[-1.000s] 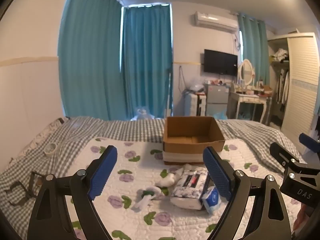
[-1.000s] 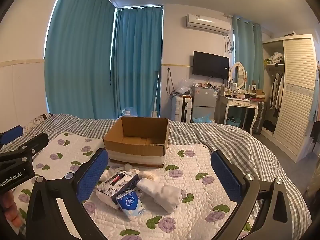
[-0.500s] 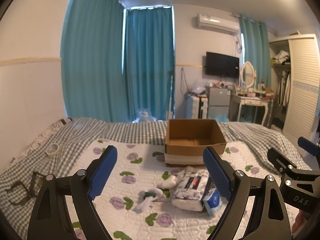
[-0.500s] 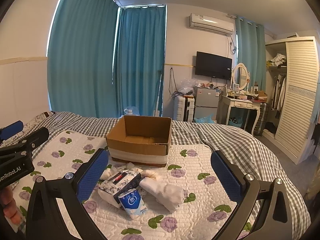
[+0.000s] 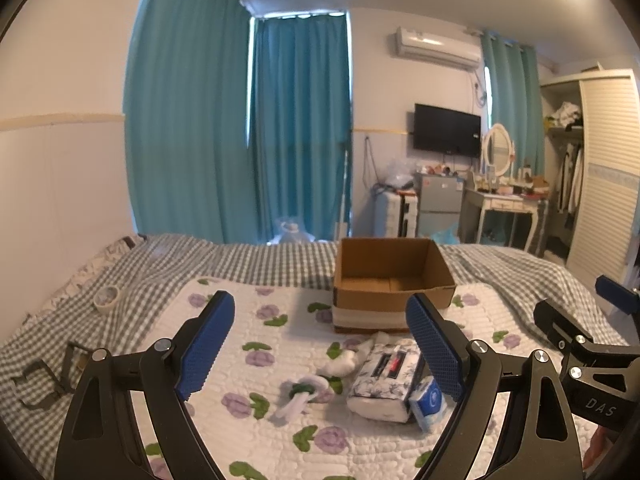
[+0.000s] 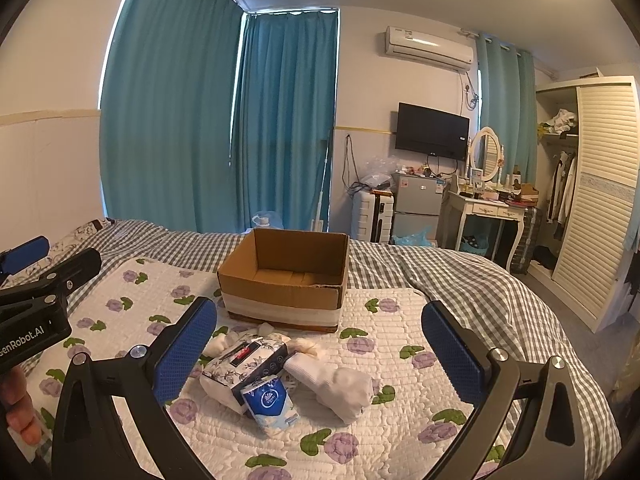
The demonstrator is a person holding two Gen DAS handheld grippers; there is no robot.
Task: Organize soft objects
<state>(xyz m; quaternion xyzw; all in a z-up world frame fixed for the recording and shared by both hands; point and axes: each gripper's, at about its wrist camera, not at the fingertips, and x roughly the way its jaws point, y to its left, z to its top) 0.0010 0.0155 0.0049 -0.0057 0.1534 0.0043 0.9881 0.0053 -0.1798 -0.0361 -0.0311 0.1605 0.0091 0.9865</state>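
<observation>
Beyond both gaping jaws, tissue pack (image 6: pixel 245 360) lies untouched.

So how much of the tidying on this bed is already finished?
Nothing looks done: the cardboard box appears empty. Nothing is in hand either; the left hand-held gripper and right hand-held gripper are both open above the quilt. Left: the floral tissue pack, blue tissue pack, rolled white cloth and other pieces.

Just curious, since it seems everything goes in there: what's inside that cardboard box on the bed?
The cardboard box is open on top and shows only bare cardboard walls and part of its floor. Its near wall hides the front of the floor, so something low there would not show.
</observation>
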